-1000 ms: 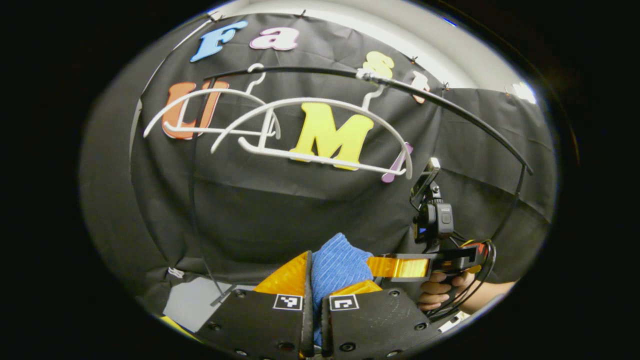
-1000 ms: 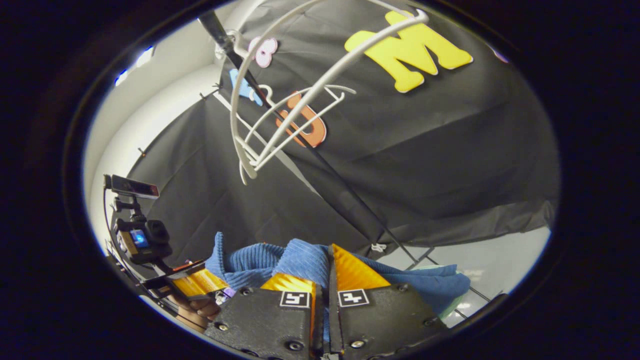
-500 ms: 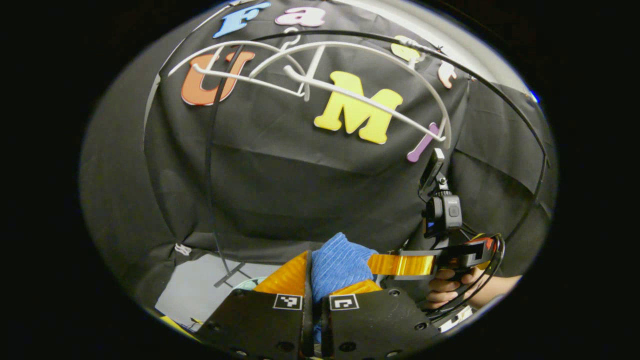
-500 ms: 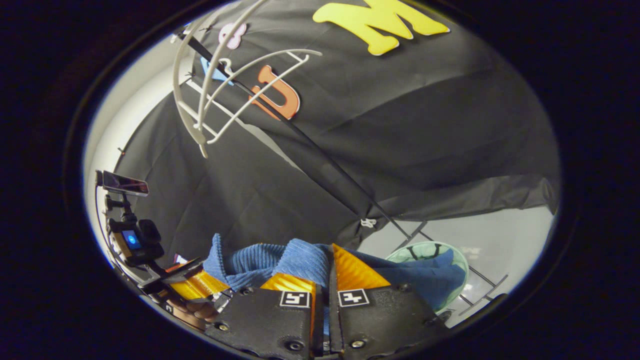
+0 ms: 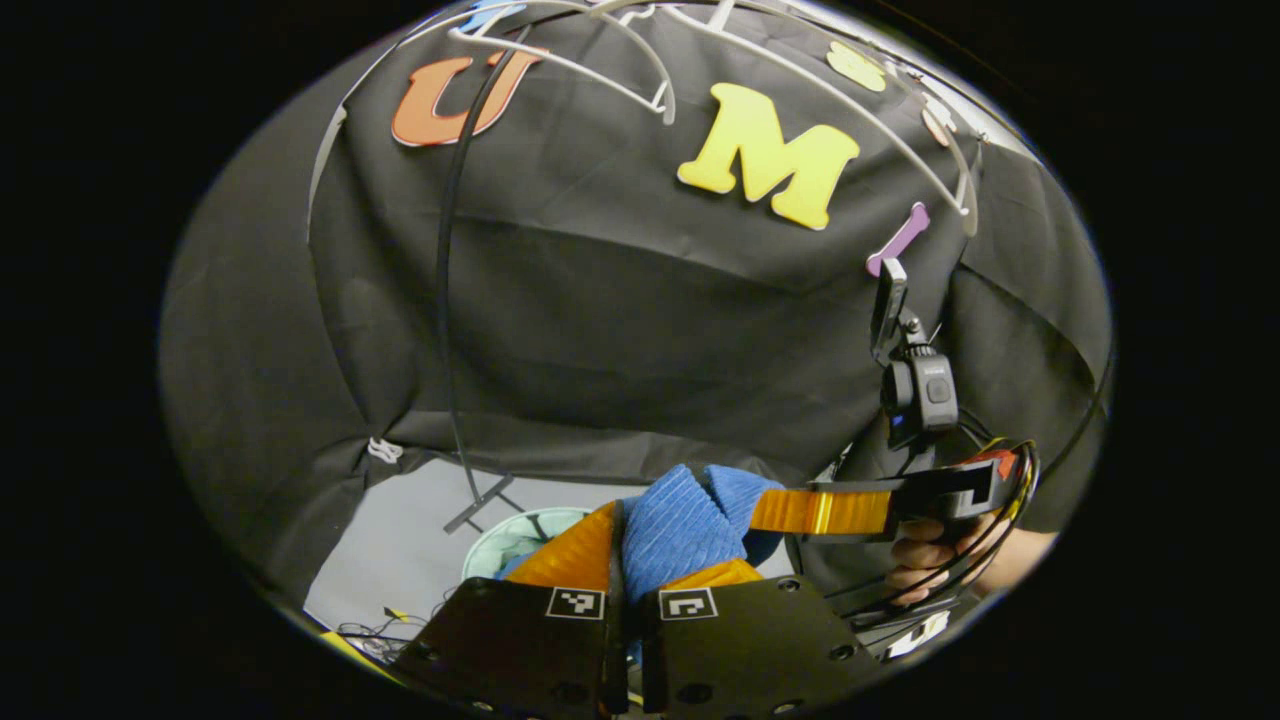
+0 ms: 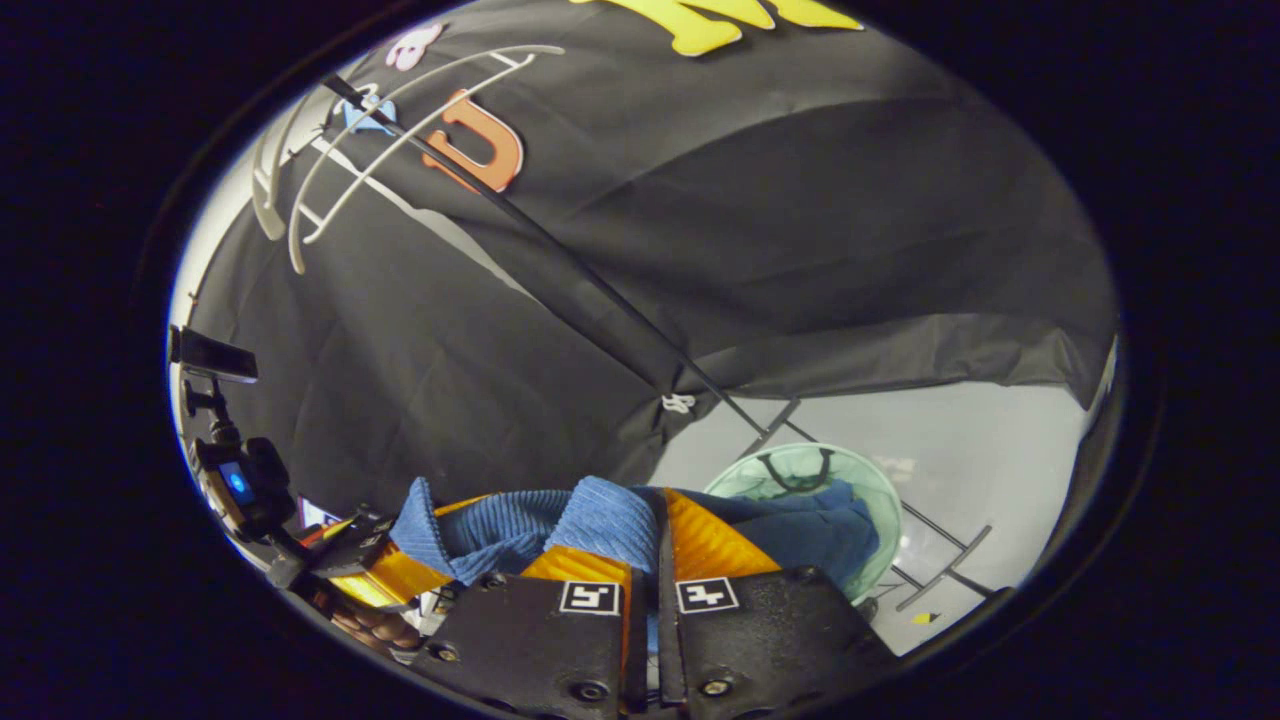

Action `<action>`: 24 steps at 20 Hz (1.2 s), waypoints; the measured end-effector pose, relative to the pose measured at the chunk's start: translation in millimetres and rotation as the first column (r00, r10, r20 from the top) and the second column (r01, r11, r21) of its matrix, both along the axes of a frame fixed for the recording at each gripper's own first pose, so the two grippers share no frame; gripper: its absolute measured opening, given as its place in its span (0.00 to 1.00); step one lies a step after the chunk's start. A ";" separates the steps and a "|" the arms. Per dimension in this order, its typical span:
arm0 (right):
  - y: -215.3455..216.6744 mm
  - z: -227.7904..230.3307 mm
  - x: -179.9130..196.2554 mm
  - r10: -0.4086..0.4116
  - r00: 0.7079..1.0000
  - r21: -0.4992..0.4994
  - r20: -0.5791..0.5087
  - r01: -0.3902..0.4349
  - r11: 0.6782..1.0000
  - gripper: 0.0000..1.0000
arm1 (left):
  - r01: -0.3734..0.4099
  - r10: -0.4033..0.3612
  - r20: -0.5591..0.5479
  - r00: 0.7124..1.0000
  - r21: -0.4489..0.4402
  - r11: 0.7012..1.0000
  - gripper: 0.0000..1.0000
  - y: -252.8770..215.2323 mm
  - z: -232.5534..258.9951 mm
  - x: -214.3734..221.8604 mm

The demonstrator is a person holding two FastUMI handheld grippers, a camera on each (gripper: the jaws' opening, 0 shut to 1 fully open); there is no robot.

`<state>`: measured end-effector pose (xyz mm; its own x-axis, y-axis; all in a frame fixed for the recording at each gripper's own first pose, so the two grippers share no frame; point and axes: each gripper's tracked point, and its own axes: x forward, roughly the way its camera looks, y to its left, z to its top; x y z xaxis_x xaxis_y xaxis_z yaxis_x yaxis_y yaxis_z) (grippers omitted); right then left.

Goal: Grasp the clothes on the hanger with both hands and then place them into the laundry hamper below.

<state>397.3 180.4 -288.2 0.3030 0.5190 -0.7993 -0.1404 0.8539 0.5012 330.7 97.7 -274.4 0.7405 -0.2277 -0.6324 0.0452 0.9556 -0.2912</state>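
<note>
Both grippers clamp a blue ribbed garment (image 5: 680, 520) — the left gripper (image 5: 627, 560) has its fingers pinched on a fold of it, and the right gripper (image 6: 652, 545) is likewise closed on the cloth. The garment hangs between them, above the pale green mesh hamper (image 6: 870, 480) on the grey floor (image 6: 980, 440). White hangers (image 6: 330, 150) stay up on the black rail (image 6: 560, 250), far above.

hangers (image 5: 800, 80): twelve o'clock, on the rail
clothes (image 6: 600, 520): six o'clock, between both grippers
laundry hamper (image 6: 810, 470): four o'clock, behind the clothes, on the floor
</note>
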 end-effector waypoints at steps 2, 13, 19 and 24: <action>-3.2 -2.6 -3.1 -0.005 1.000 -0.035 -0.027 0.004 0.999 0.08 | -0.007 0.007 -0.036 0.999 0.007 1.000 0.06 1.4 -2.6 -4.0; -47.1 -22.5 -21.2 0.004 0.989 -0.306 -0.150 -0.050 0.951 0.09 | -0.060 0.086 -0.260 0.962 0.107 0.992 0.07 10.7 -27.9 -20.9; -47.2 -4.7 -10.1 -0.056 0.987 -0.291 -0.150 0.010 0.957 0.32 | -0.139 0.138 -0.369 0.919 0.025 0.990 0.55 6.6 -38.4 -37.7; -57.3 18.3 -3.1 -0.060 0.996 -0.309 -0.059 0.039 0.950 0.55 | -0.151 0.149 -0.346 0.926 0.022 0.988 0.95 17.1 -26.0 -42.9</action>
